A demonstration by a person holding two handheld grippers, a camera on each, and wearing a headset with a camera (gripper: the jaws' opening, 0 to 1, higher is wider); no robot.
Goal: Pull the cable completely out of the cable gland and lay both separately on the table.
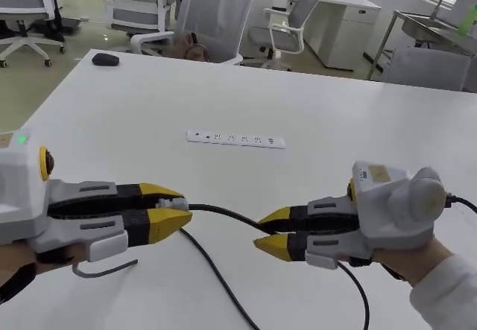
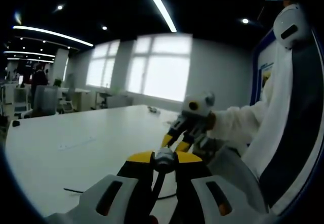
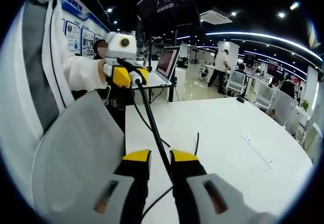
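Note:
In the head view my left gripper [image 1: 179, 211] is shut on a small pale cable gland [image 1: 173, 204], held above the white table [image 1: 298, 114]. A black cable [image 1: 223, 212] runs from the gland to my right gripper [image 1: 262, 233], which is shut on it; more cable droops to the table below. The left gripper view has the gland [image 2: 165, 157] between the yellow tips, with the right gripper [image 2: 177, 140] beyond. In the right gripper view the cable [image 3: 152, 128] passes between the jaws up to the left gripper [image 3: 127, 76].
A white power strip [image 1: 235, 139] lies mid-table and a dark mouse [image 1: 105, 59] sits at the far left edge. Office chairs [image 1: 216, 13] stand behind the table. A short grey cable piece [image 1: 104, 270] lies under the left gripper.

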